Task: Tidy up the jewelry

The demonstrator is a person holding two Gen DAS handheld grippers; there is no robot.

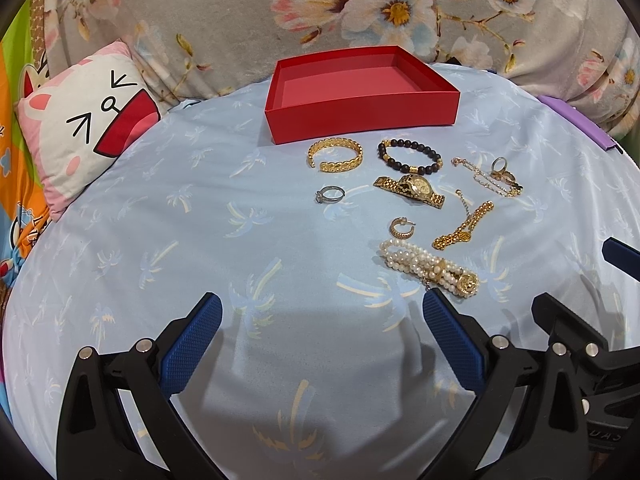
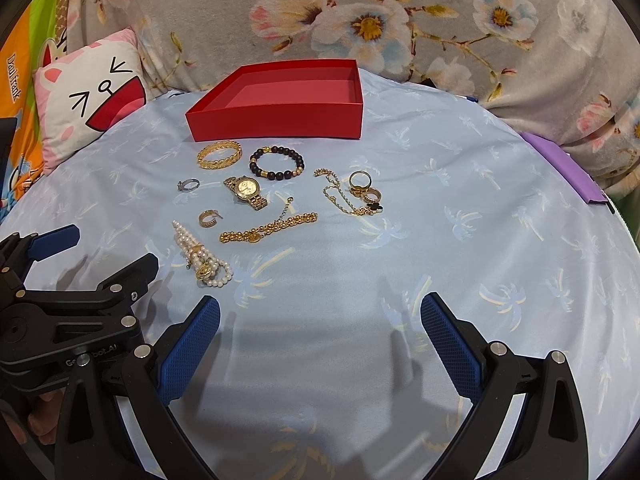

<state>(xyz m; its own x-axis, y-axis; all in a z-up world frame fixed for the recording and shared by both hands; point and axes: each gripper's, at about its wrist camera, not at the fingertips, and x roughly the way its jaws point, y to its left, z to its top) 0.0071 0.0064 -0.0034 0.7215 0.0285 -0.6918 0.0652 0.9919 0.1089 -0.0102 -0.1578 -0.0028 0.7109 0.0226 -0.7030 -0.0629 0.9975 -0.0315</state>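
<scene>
Two hand-held grippers low over a pale blue bed sheet printed with palm trees, side by side, both aimed toward the far edge: left hand-held gripper with blue-padded fingers spread wide and holding nothing, right hand-held gripper likewise spread wide and holding nothing. Directly beyond, an open shallow red cardboard box, rectangular, long axis running left to right, nothing visible inside. Scattered just in front of the box: an open gold cuff bangle with its gap facing the left gripper, a round bracelet of dark beads with gold spacers just beside it, a gold wristwatch lying dial-up with its band slanting from far-left to near-right, a small silver ring apart to the left, a gold hoop earring, a chunky gold chain bracelet stretched diagonally, a thin gold chain tangled with gold rings farthest right, and a multi-strand pearl bracelet with gold clasp nearest, long axis slanting toward the left gripper's right finger. Off to the left, a white and pink cartoon cushion; behind, a grey floral blanket.
</scene>
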